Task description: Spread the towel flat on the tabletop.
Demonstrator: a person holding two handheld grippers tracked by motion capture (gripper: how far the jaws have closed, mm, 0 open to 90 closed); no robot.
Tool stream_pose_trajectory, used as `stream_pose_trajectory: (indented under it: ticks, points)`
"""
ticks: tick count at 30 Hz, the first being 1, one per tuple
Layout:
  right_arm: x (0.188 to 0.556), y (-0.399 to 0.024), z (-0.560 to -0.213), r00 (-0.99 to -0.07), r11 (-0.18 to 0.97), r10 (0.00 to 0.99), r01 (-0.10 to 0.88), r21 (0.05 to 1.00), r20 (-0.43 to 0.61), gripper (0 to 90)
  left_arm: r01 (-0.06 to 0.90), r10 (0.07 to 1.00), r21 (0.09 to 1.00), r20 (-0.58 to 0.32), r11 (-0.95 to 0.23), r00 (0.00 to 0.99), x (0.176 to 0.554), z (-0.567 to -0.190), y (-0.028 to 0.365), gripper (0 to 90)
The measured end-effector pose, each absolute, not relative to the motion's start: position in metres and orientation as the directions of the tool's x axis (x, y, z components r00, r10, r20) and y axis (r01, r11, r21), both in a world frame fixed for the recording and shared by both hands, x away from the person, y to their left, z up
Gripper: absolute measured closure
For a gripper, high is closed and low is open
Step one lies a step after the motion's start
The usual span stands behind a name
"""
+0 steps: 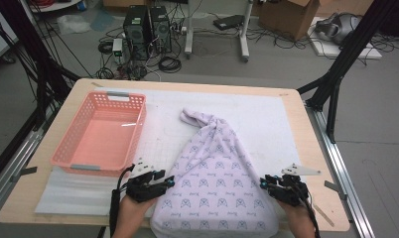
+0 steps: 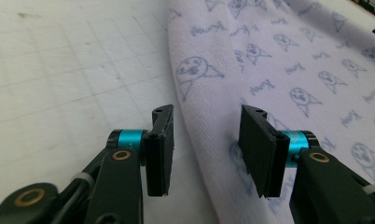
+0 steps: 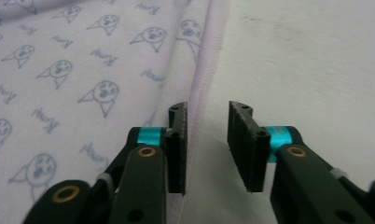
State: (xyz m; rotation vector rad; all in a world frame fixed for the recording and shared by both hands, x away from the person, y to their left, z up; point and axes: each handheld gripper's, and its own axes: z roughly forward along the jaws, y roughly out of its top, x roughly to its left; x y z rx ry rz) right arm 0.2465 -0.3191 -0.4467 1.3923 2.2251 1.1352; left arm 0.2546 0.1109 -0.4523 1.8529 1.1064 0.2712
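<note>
— Where is the cloth?

— The pale lilac cloth printed with small blue faces point(image 1: 215, 173) lies spread on the white gridded mat point(image 1: 267, 119), bunched to a point at its far end, right of the empty pink plastic basket point(image 1: 100, 134).

— And the tongs?

— The left gripper point(image 2: 204, 140) stands with jaws apart astride the cloth's left edge, gripping nothing. The right gripper point(image 3: 206, 140) is likewise parted at the cloth's pink-stitched right hem point(image 3: 209, 60).
</note>
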Motion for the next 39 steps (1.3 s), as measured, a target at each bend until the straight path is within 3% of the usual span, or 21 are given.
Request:
stream_pose_trajectory:
  ticks: [3,4,5,7,9,16,27,31,39]
  points:
    - [0.25,-0.308,-0.448,-0.518,0.266,0.846,0.619,0.739,0.129,62.8,0.565,0.776,0.792,-0.2,-0.231,0.598,0.255,-0.453,0.098,62.7]
    - [0.249,-0.306,-0.448,-0.522,0.283,0.846,0.611,0.739,0.109,63.4,0.551,0.774,0.793,-0.17,-0.26,0.61,0.253,-0.453,0.095,75.6]
    - [0.248,-0.304,-0.448,-0.525,0.298,0.847,0.604,0.74,0.088,66.5,0.535,0.775,0.797,-0.14,-0.281,0.616,0.251,-0.452,0.093,81.7]
    - [0.248,-0.304,-0.447,-0.542,0.302,0.834,0.607,0.735,0.104,84.3,0.537,0.783,0.798,-0.139,-0.274,0.606,0.247,-0.452,0.092,84.9]
    - [0.246,-0.302,-0.447,-0.556,0.323,0.826,0.6,0.732,0.092,88.4,0.532,0.788,0.801,-0.13,-0.273,0.601,0.242,-0.452,0.094,85.3]
    - [0.227,-0.312,-0.443,-0.549,0.358,0.835,0.597,0.718,0.041,89.3,0.514,0.788,0.825,-0.147,-0.236,0.598,0.214,-0.449,0.115,85.2]
    - [0.177,-0.33,-0.439,-0.574,0.367,0.817,0.59,0.719,0.054,87.5,0.504,0.761,0.843,-0.201,-0.186,0.617,0.178,-0.448,0.128,83.7]
    - [0.18,-0.333,-0.434,-0.553,0.266,0.823,0.578,0.772,0.13,77.0,0.502,0.761,0.853,-0.232,-0.14,0.606,0.179,-0.448,0.131,72.2]
    - [0.188,-0.335,-0.436,-0.539,0.265,0.837,0.549,0.793,0.094,70.8,0.471,0.766,0.877,-0.237,-0.095,0.597,0.186,-0.448,0.138,57.5]
